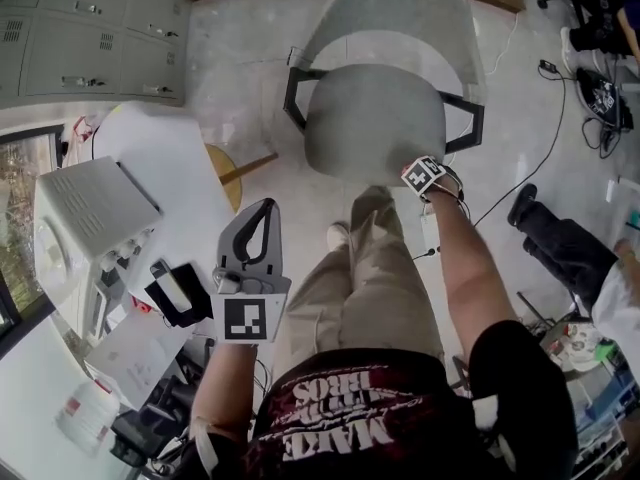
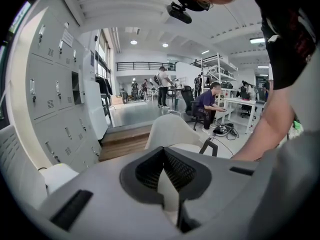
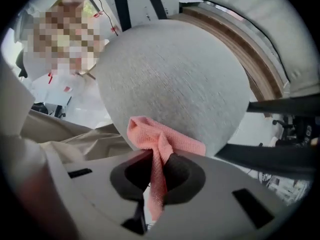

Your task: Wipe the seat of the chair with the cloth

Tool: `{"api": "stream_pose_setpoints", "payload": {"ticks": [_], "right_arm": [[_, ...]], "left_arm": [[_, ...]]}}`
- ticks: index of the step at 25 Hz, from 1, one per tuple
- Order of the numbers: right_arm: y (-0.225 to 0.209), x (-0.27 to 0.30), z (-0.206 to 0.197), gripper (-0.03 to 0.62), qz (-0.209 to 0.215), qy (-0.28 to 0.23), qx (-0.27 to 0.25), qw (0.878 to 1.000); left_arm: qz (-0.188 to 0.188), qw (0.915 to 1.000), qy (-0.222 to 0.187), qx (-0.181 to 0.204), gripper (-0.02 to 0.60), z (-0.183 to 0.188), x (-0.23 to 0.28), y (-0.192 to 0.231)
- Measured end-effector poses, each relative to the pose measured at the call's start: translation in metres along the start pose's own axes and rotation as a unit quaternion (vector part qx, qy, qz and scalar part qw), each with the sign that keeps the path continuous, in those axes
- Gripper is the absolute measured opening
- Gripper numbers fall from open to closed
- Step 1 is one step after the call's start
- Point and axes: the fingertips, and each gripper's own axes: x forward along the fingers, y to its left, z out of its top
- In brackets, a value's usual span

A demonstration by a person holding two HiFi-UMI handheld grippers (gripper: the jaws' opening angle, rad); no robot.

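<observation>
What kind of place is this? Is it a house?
Probably not a house, more likely a shared office or lab. There are grey lockers, desks with people working at them, and loose cables.

This is a big open-plan work hall, part lab and part office. Grey metal lockers (image 1: 90,28) line the wall just beside the grey chair (image 1: 375,118), and black cables (image 1: 565,108) trail over the pale floor (image 1: 250,58) on the chair's other side. Near the chair, on the lockers' side, a white table (image 1: 150,148) carries a boxy white machine (image 1: 85,223). Far beyond the chair, a seated person (image 2: 209,101) works near long desks (image 2: 242,103), by a tall storage rack (image 2: 220,69), with a railed upper gallery (image 2: 140,65) and round ceiling lights (image 2: 133,42) overhead.
</observation>
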Motion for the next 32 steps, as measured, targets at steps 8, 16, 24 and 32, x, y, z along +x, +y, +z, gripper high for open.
{"api": "stream_pose_setpoints", "payload": {"ticks": [8, 16, 24, 32], "right_arm": [[0.019, -0.086, -0.029, 0.03, 0.02, -0.16, 0.124, 0.979], [0.042, -0.23, -0.03, 0.029, 0.0, -0.333, 0.156, 0.93], [0.062, -0.363, -0.042, 0.029, -0.036, -0.461, 0.174, 0.869], [0.088, -0.471, -0.058, 0.028, -0.068, -0.548, 0.175, 0.815]], "left_arm": [[0.008, 0.9996, -0.018, 0.019, 0.006, 0.027, -0.04, 0.004], [0.018, 0.9992, -0.031, 0.016, 0.006, 0.046, -0.078, 0.009], [0.018, 0.9954, -0.086, 0.037, 0.005, 0.09, -0.104, -0.001], [0.025, 0.9904, -0.127, 0.049, 0.005, 0.12, -0.136, 0.002]]}}
